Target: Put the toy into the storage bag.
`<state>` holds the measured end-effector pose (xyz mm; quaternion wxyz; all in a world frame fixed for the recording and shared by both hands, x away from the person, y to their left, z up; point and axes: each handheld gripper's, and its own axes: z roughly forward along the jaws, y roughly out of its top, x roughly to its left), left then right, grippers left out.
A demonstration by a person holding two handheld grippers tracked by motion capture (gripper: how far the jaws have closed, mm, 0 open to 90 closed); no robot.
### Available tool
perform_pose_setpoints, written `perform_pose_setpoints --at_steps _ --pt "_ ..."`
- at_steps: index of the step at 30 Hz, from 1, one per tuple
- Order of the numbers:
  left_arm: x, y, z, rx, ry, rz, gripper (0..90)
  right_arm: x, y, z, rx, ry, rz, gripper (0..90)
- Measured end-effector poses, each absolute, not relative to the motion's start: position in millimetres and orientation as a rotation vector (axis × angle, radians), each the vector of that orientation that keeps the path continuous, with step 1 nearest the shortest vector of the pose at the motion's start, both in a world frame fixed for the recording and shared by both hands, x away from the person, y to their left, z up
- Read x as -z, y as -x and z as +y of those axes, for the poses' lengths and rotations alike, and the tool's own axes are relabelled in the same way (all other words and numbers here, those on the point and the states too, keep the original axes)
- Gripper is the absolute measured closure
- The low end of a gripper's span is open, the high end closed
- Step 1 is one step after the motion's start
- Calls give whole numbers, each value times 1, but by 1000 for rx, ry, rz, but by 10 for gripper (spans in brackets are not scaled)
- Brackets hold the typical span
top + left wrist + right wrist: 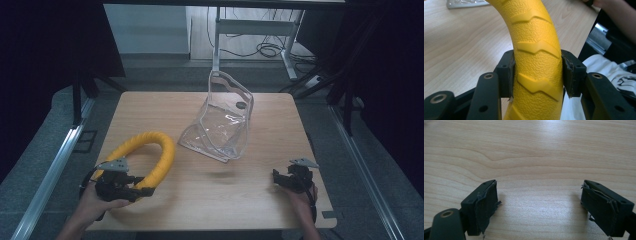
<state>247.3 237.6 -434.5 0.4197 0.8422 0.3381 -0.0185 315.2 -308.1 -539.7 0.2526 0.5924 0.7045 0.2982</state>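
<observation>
A thick yellow curved tube (152, 152) with a raised tread pattern arcs over the left front of the wooden table (200, 200). My left gripper (134, 191) is shut on one end of it; in the left gripper view both pads press the sides of the yellow tube (537, 62), with my left gripper (537, 75) holding it off the table. A clear plastic pouch (222, 120) stands open in the middle of the table. My right gripper (280, 177) rests at the right front, open; in the right gripper view my right gripper (539, 205) has bare wood between its pads.
Beyond the far edge of the table stands a metal desk frame (250, 30) with cables on the floor. Aluminium rails (55, 165) run along both sides of the table. A person's sleeve and white cloth (604, 72) lie to the right in the left gripper view.
</observation>
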Motion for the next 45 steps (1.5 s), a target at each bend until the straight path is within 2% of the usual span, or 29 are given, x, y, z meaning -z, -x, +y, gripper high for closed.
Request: perform_pose_setpoints --at_steps 9,20,34,45 --pt "423 -256 255 89 -1999 865 514 540 -315 -308 -811 -1608 1916 142" --pt "413 -264 275 79 -1877 883 515 540 -315 -308 -812 -1611 1916 142" --pt "393 -271 277 -67 -1801 874 518 540 -315 -309 -809 -1612 1912 142" --pt "377 -273 271 -108 -1734 833 518 540 -315 -309 -809 -1611 1913 142"
